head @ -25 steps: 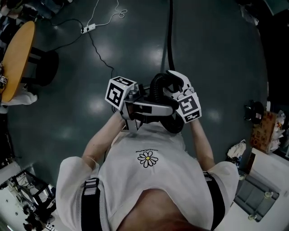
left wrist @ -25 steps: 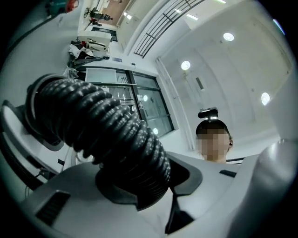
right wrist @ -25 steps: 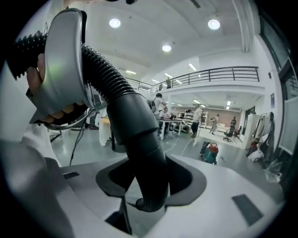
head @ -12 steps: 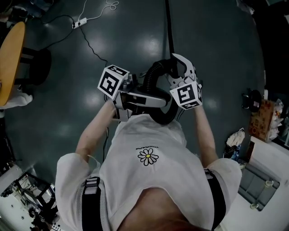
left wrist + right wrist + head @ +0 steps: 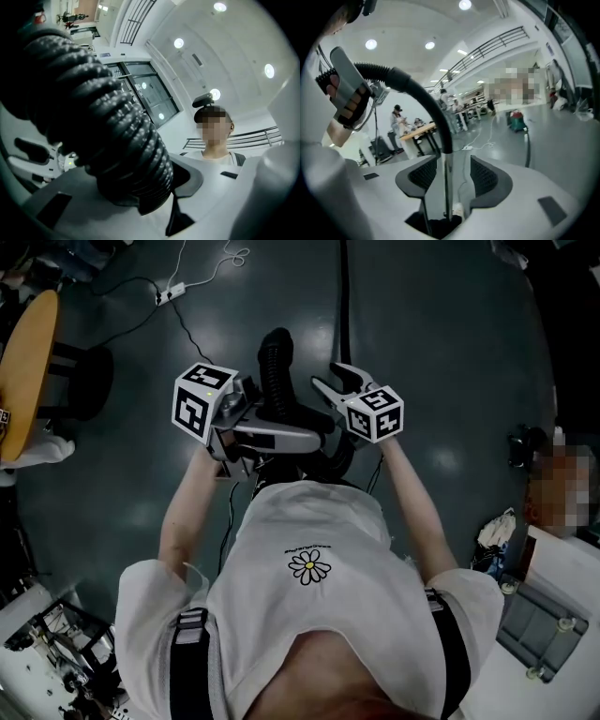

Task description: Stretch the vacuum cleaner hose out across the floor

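Head view: the left tongs (image 5: 292, 432) have just been closing and now clamp the ribbed black hose (image 5: 275, 367), whose free end has swung upright just beyond them. Beside them, the right tongs (image 5: 330, 377) have dropped lower, slightly parted around a slim tube (image 5: 344, 296) without gripping. Stretching looks barely begun.

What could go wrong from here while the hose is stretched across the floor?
The left tool has just been closing on the hose; a hard pull might make it slip. The right tool is open, clear of the pipe between its jaws, so it likely adds no hold. The power strip and its cords lie ahead and could snag.
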{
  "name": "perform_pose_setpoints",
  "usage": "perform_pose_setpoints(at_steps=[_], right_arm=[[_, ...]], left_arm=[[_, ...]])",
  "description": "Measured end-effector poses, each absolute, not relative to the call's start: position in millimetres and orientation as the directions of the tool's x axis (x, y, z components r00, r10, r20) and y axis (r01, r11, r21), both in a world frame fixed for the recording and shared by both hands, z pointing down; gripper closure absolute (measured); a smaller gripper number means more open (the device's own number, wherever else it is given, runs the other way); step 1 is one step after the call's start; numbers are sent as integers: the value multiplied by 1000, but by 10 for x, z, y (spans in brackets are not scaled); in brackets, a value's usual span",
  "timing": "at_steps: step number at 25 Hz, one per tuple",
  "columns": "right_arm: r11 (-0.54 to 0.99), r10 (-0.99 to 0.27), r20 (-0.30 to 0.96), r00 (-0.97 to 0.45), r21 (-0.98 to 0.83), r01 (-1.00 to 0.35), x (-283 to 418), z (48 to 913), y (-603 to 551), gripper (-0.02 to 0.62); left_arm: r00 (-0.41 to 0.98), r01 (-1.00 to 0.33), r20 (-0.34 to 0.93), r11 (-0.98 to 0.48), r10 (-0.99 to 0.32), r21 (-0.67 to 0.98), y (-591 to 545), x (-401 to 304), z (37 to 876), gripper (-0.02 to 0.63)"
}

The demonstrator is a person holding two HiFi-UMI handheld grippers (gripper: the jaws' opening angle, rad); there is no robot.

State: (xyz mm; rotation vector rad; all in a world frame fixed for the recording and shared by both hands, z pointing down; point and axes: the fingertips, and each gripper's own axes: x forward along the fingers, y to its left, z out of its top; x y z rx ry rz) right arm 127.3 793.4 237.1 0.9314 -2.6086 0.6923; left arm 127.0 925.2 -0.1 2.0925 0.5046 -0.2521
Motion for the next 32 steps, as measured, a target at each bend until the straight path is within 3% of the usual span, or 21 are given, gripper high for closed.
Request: perform_pose_setpoints(at_steps=[3, 7, 13, 17, 19, 21, 24, 27, 30, 32], right_arm=[[768, -343, 416, -842, -391, -506, 534, 2465, 8075, 385], [785, -273, 466, -841, -397, -475, -43, 2716, 8042, 385], [692, -359, 504, -786, -421, -586, -466, 3043, 7603, 388], [794, -396, 555, -731, -194, -576, -414, 2897, 7295, 408], [804, -475, 544, -692, -53, -593, -225, 2649, 7026, 408], [772, -584, 506, -635, 105, -627, 87, 2275, 6690, 410], [663, -742, 406, -534, 321, -677, 683, 1571, 6269, 410], [512, -858, 274, -434, 521, -683, 1293, 803, 6103, 410], [330, -934, 120, -338, 655, -680, 1947, 69, 6209, 410], [203, -966, 29, -255, 698, -687, 2395, -325, 6351, 410]], left_arm=[[912, 407, -306, -511, 273, 757, 9323, 1168, 26, 457], [935, 342, -213, -557, 284, 757, 9375, 1094, 92, 457], [926, 370, -239, -574, 293, 731, 9387, 814, -20, 457], [932, 335, -156, -618, 326, 711, 9475, 483, 111, 457], [936, 306, -77, -684, 345, 662, 9541, 445, 224, 456], [944, 293, -74, -719, 320, 631, 9488, 487, 283, 456], [965, 263, -175, -752, 196, 604, 9296, 581, 204, 454], [984, 138, -170, -861, 60, 490, 9199, 707, 91, 454], [976, -178, -72, -946, -204, 273, 9058, 821, 14, 454], [899, -418, -77, -898, -431, 137, 8877, 788, -65, 454]])
